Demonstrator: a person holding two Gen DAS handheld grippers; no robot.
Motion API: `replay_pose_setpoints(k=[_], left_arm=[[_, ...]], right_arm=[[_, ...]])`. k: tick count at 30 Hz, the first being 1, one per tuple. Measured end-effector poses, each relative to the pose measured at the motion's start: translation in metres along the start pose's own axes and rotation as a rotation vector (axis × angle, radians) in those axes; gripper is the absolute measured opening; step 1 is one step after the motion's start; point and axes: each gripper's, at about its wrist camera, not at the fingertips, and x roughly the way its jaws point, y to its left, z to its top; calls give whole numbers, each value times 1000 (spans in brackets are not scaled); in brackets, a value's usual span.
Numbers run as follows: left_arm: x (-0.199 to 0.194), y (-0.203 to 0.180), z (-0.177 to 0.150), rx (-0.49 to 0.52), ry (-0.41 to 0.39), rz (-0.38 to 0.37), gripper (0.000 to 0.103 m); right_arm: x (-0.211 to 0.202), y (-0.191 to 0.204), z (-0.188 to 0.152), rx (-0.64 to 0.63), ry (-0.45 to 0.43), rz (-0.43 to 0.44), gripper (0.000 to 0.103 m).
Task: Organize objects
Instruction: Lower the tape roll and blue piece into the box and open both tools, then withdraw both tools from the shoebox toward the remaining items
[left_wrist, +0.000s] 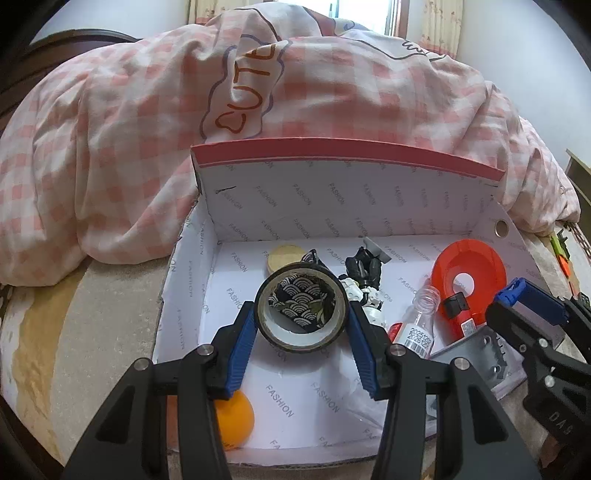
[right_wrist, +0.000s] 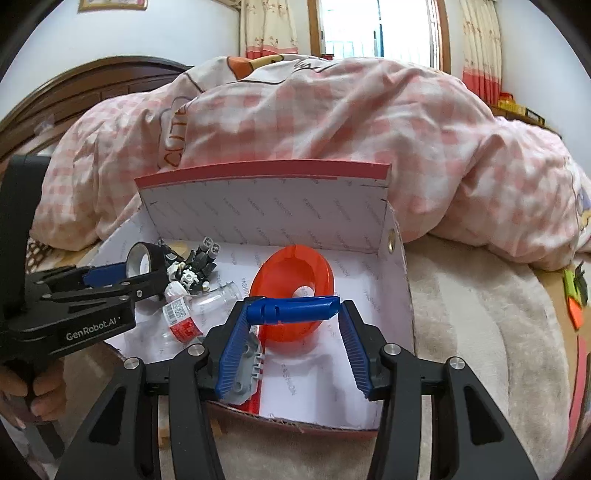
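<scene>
A white cardboard box (left_wrist: 369, 206) with a red rim lies open on the bed. Over its floor my left gripper (left_wrist: 301, 309) is shut on a dark tape roll (left_wrist: 295, 341) with a wave pattern, held by its sides. That tape roll (right_wrist: 142, 258) and left gripper (right_wrist: 123, 275) also show at the left of the right wrist view. My right gripper (right_wrist: 294, 309) is shut on a blue plastic piece (right_wrist: 293, 310), held crosswise at the fingertips above a red funnel (right_wrist: 291, 273). The right gripper (left_wrist: 532, 301) hangs over the box's right side.
Inside the box lie a wooden lid (left_wrist: 284, 254), a black and white toy figure (left_wrist: 364, 280), a clear bottle (left_wrist: 421, 325), a grey plate (left_wrist: 476, 354) and an orange ball (left_wrist: 234, 417). A pink checked duvet (left_wrist: 147, 147) is piled behind. Green and orange items (right_wrist: 574, 291) lie at the right.
</scene>
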Motion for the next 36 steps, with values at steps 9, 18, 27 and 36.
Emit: replay_pose_setpoints(k=[9, 18, 27, 36], left_arm=[[1, -3, -1, 5, 6, 9, 49], [-8, -6, -3, 2, -11, 5, 52], [-24, -13, -7, 12, -41, -11, 63], [-36, -13, -9, 15, -51, -30, 63]], right_arm=[[2, 1, 0, -5, -2, -8, 51], [4, 3, 0, -16, -7, -9, 63], [-7, 2, -1, 19, -42, 10, 68], [-24, -1, -6, 36, -50, 24, 68]])
